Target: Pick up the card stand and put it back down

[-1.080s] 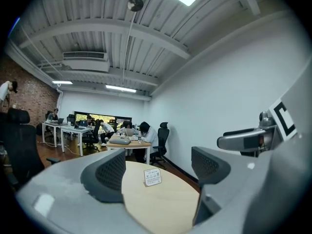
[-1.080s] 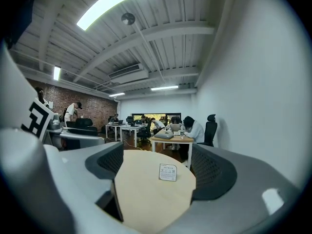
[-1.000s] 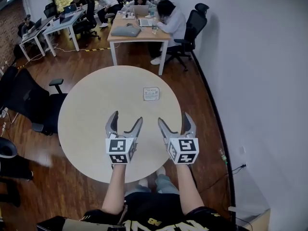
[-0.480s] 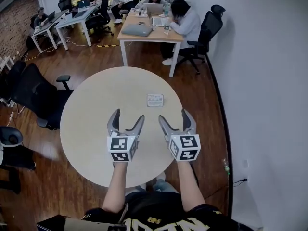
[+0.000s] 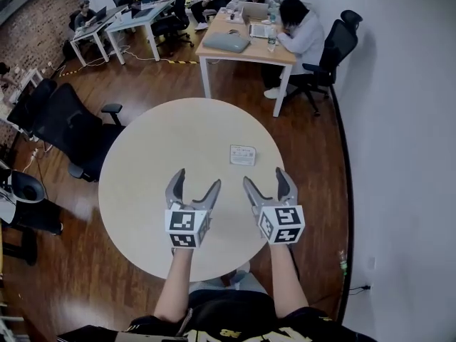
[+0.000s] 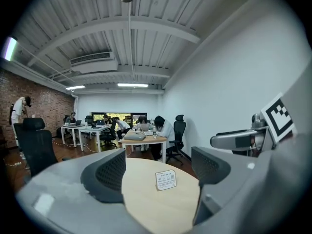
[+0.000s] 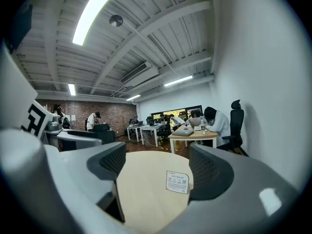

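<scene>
The card stand [image 5: 243,155] stands, seemingly upright, toward the surface's [image 5: 142,184] right edge. The left claw [image 5: 196,179] hangs wide apart and empty; the right claw [image 5: 264,177], jaws just closing, grips nothing.

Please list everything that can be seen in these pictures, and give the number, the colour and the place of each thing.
card stand: one, white, upright on the table's far right part
round table: one, pale beige, middle of the head view
office chairs: several, black, one left of the table, others at the desks
desk: nearest one, wooden top, white legs, beyond the table
seated person: one, white top, at that desk
floor: brown wood
wall: white, at the right
left gripper: one, grey, over the table's near part, jaws apart, empty
right gripper: one, grey, beside it, jaws apart and empty, just been closing
</scene>
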A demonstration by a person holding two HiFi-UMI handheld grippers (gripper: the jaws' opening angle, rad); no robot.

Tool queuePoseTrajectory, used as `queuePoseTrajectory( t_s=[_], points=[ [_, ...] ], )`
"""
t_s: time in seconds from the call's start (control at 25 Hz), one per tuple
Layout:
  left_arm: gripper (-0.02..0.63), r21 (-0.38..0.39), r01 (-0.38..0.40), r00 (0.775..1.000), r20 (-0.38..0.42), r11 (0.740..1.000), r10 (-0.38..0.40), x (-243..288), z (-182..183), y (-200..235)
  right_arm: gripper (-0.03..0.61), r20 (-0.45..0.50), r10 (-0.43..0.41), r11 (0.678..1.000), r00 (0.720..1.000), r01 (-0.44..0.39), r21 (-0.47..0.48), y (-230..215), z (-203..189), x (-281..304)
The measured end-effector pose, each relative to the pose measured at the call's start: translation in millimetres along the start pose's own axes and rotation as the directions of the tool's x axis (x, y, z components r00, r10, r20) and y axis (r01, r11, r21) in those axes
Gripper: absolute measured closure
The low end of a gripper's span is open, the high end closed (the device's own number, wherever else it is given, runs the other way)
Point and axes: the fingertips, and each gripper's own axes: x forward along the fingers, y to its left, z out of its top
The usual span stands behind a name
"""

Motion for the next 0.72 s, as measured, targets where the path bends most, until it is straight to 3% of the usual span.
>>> queuePoseTrajectory(
  t_s=[0.28, 0.72],
  points=[
    [0.19, -0.01, 0.008, 0.997, -0.073, 1.0, -0.009, 20, -39, 14, 0.167, -0.028, 0.028, 0.996, 0.999, -0.026, 0.088, -9, -41, 29],
    [0.19, -0.008, 0.114, 0.991, -0.075, 0.993, -0.114, 52, -37, 22, 0.17, -0.029, 0.012, 0.998, 0.999, -0.01, 0.069, -13, -40, 44]
  ],
)
